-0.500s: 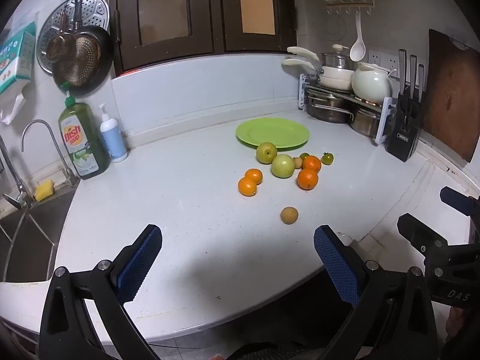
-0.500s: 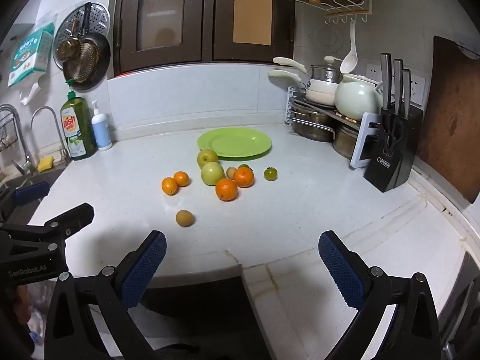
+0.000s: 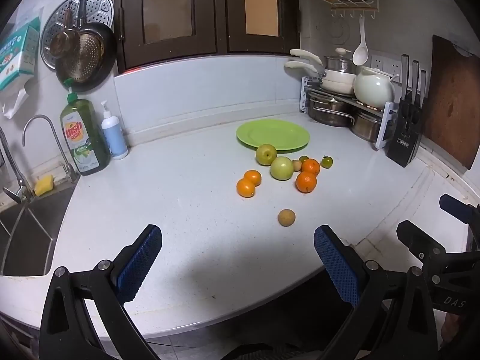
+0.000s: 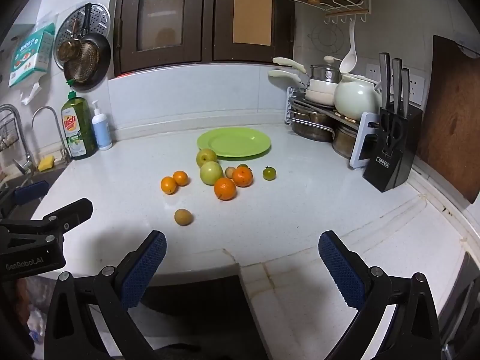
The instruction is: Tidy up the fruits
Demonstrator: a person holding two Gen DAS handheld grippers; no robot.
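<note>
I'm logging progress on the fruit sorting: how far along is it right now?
Nothing looks done: the green plate is bare. Nothing is in hand either; the left claw and right claw are both open and empty. All of it is left: the oranges, green apples and small brown fruit lie on the counter.

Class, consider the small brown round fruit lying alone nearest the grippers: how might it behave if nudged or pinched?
The brown fruit looks nearly spherical on a smooth countertop, so a nudge would probably roll it. Being small, it is likely light. Its rounded sides might slip from an off-centre pinch.
</note>
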